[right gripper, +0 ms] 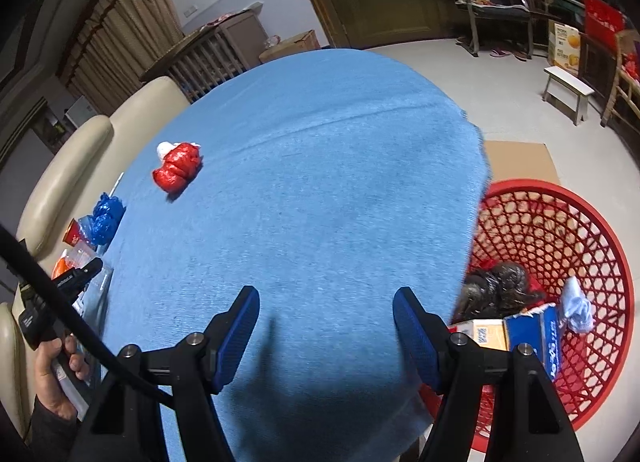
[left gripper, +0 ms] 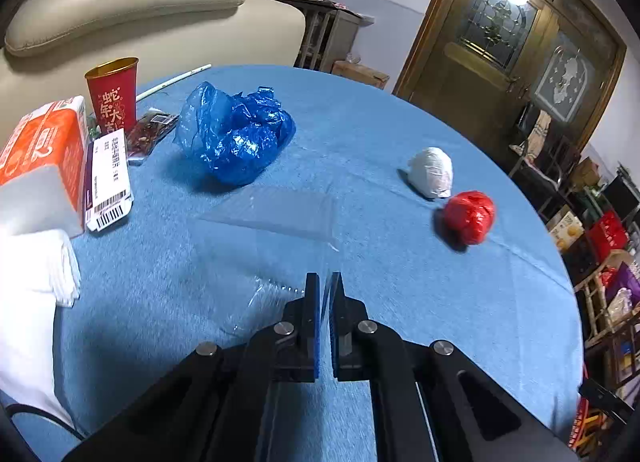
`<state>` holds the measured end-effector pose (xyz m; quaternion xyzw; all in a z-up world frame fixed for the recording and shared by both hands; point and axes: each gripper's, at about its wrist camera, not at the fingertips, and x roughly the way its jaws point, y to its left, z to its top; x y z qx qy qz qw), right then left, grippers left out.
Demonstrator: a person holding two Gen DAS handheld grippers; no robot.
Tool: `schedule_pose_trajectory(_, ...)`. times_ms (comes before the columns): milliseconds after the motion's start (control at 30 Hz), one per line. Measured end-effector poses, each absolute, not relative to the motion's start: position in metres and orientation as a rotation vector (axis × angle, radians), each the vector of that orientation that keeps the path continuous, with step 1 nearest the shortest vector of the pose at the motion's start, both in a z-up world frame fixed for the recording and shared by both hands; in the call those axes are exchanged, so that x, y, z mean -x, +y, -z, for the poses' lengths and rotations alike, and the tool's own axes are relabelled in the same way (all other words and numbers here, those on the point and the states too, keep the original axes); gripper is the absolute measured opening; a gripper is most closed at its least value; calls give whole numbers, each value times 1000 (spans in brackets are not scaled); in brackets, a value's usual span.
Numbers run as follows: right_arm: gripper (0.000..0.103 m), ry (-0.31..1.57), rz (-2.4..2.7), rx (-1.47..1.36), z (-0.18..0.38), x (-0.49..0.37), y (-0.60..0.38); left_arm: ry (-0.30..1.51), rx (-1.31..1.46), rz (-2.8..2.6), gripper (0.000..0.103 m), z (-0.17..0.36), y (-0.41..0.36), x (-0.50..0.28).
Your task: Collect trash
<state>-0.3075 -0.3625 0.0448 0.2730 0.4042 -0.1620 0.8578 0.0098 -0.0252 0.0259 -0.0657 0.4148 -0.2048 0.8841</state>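
The left gripper point(left gripper: 325, 286) pinches what looks like a clear plastic bag point(left gripper: 264, 222), while the right gripper point(right gripper: 326, 302) hangs wide open and empty over the blue table point(right gripper: 320, 142).

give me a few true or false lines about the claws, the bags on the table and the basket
1. The left claw is shut on a clear plastic sheet. True.
2. The right claw grips the red bag. False: it is open and holds nothing.
3. The red basket stands on the table. False: it stands on the floor beside it.
4. The white bag lies beside the red bag. True.
5. The blue bag is in the basket. False: it lies on the table.
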Motion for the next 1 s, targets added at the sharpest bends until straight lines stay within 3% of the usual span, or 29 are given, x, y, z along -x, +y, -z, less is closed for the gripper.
schedule_pose_trajectory(567, 73, 849, 168, -458, -60, 228, -309, 820, 202, 486, 3, -44, -5, 21)
schedule_pose_trajectory(1000, 73, 870, 139, -445, -58, 216, -295, 821, 200, 468, 6, -48, 2, 26)
